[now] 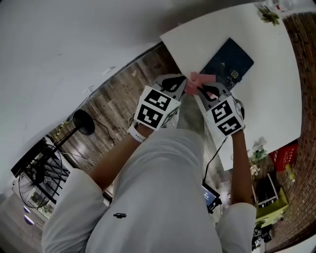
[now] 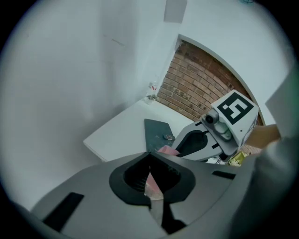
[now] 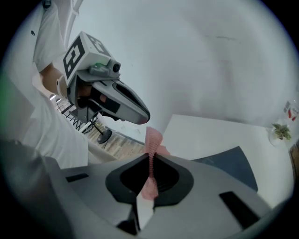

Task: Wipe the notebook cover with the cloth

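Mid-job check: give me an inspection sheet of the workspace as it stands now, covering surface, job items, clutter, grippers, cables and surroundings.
Surface: white table, the notebook on it.
Job's things: dark blue notebook lies flat on the table; pink cloth is held up between both grippers at the notebook's near end; touching the cover or not, cannot tell.
Clutter: small green plant at the table's far corner.
Grippers: left gripper shut on the cloth; right gripper shut on the cloth.
Cables: thin dark cable hangs beside the table's edge.
Surroundings: wood-plank floor, brick wall, black round-based stand.
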`<state>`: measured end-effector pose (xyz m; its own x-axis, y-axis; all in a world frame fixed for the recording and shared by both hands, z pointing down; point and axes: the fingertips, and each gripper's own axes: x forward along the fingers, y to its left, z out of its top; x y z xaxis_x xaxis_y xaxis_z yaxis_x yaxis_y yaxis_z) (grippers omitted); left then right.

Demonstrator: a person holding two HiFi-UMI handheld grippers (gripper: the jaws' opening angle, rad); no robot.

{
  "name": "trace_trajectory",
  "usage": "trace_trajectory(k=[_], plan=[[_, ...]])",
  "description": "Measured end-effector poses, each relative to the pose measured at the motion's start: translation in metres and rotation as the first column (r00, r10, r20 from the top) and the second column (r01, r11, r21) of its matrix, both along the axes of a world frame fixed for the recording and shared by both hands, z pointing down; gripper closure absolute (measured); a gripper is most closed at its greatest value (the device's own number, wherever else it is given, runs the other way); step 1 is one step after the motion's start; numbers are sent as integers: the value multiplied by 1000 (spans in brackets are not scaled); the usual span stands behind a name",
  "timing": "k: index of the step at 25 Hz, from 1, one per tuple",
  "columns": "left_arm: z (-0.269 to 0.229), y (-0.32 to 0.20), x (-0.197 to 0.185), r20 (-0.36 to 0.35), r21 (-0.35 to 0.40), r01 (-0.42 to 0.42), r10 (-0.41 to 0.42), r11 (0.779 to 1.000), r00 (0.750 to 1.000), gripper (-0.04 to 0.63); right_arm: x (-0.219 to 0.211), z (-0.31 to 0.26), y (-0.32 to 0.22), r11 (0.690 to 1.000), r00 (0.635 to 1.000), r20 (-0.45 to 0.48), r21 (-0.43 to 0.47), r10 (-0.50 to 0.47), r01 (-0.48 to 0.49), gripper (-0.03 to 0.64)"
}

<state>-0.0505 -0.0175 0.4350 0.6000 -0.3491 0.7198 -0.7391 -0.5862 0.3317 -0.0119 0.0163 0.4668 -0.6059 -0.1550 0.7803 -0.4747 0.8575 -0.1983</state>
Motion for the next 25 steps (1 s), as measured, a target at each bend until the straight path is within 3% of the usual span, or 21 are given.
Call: trace_trajectory(k=[4,10,15,19,25], plan=[[-21,-2,-3,-19,30,7,-7,1000,1000,577,11,-34,-8,988,989,41,56,144,-147,598],[-55,-8,-8,-79,85,12,-5,996,997,577,34,-86,-21,922,938,97,176,333,-345,597],[-90,-15,-12,-105,156,11,6,988,994,577,59,-126,-22,836,877,133,265,462,-480,597],[-122,-28,-16,-133,224,38,-8,974,991,577,82,-159,-23,750,816,186,322,548,-578,598],[-163,-42,-14,-182,325,48,12,944,983,577,117,-205,-18,639,750,249,403,613,-655,597]])
